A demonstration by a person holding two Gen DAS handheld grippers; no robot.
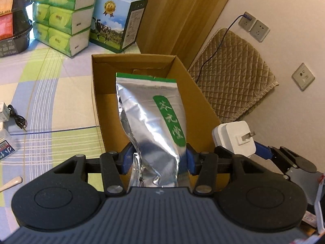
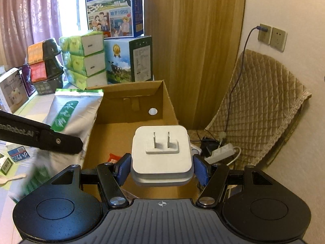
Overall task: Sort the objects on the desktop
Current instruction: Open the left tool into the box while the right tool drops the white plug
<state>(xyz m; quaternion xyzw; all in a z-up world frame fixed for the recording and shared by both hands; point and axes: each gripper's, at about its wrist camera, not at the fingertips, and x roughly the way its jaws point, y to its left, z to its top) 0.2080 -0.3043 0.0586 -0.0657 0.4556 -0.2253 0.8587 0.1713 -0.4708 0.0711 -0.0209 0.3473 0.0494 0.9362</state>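
In the left wrist view, the left claw [image 1: 158,158] is clamped on the lower part of a silver foil pouch [image 1: 150,122] with a green label, its blue pads pressing the crinkled foil from both sides. The pouch stands up at the centre of the frame, in front of the open cardboard box [image 1: 203,101]; whether its bottom is inside the box cannot be told. The box rests on a worktop covered with a checked cloth [image 1: 50,93] in green, lilac and white.

At the right edge of that view, the right claw [image 1: 243,142] holds a white plug adapter [image 1: 235,138] beside the box's right wall. In the right wrist view, the right claw [image 2: 161,165] is closed on the same adapter [image 2: 161,152], its two flat prongs facing away from the camera, above the near end of the box [image 2: 130,109]. The pouch [image 2: 71,113] shows at left of this frame.

In the upper left of both views stand stacked green tissue packs [image 1: 63,14] and milk cartons [image 2: 113,8]. A black cable [image 1: 18,118] lies on the cloth at left
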